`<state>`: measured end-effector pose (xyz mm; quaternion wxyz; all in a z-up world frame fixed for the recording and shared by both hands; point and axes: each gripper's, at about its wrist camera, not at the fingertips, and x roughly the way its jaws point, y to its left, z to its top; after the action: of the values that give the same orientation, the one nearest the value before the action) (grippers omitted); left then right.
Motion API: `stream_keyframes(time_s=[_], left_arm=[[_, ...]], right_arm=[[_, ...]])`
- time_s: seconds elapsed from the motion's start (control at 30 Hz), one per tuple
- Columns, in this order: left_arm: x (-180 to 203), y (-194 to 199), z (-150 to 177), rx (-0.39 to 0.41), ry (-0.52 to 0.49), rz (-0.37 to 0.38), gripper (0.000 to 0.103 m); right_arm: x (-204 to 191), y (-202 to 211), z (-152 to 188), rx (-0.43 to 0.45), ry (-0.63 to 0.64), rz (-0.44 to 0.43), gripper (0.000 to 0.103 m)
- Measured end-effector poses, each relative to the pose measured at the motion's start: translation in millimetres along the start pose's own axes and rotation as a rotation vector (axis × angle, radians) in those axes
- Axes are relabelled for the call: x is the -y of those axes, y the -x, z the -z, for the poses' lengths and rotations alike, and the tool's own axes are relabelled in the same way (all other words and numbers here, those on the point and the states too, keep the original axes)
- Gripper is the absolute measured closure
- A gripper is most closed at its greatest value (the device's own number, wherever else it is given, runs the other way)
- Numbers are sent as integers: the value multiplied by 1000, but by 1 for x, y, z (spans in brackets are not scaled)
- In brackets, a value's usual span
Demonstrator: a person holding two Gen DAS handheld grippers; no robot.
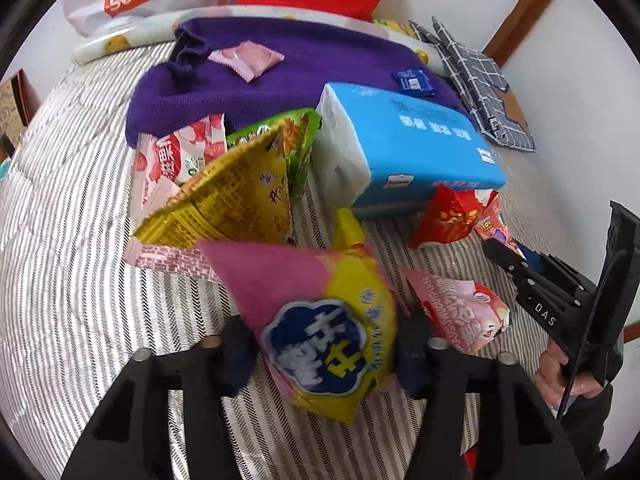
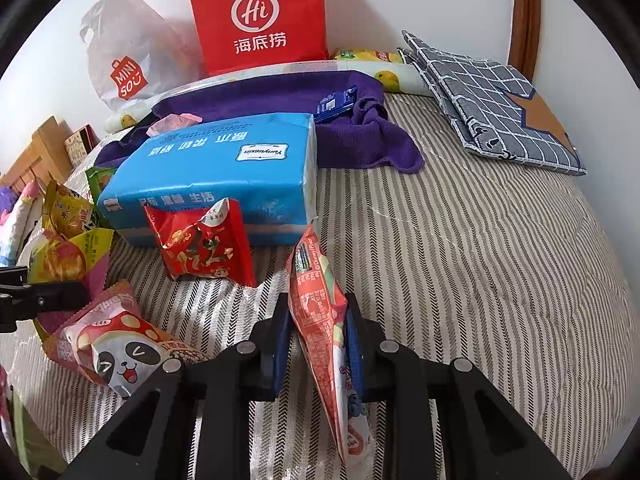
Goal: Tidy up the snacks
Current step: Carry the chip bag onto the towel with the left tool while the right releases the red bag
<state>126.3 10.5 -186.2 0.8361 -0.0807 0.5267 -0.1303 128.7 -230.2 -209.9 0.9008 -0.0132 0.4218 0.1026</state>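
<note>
Snack packets [image 1: 324,320] glossy crinkled plastic film; striped bedcover [image 2: 460,260] matt woven cloth; purple towel [image 1: 312,60] soft, fuzzy.

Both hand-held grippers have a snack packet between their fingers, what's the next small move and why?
Probably lift the pink and yellow packet in the left hand-held gripper clear of the striped bedcover. Its fingers are closed on it, and loose snacks crowd around it, so dragging it sideways could scatter them.
</note>
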Motion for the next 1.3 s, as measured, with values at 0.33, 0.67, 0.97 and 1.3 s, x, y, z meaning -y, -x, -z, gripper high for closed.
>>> stream_keyframes(time_s=[0.33, 0.67, 0.97, 1.3], left_arm=[[2, 32, -4, 58, -5, -4, 50], [12, 68, -12, 126, -7, 4, 50], [19, 85, -27, 161, 1, 15, 50], [22, 91, -55, 195, 5, 32, 50]], right_arm=[[3, 38, -11, 67, -16, 8, 80], [-12, 81, -31, 138, 14, 23, 80], [-17, 94, -52, 156, -1, 4, 80], [-25, 93, -78, 178, -2, -10, 80]])
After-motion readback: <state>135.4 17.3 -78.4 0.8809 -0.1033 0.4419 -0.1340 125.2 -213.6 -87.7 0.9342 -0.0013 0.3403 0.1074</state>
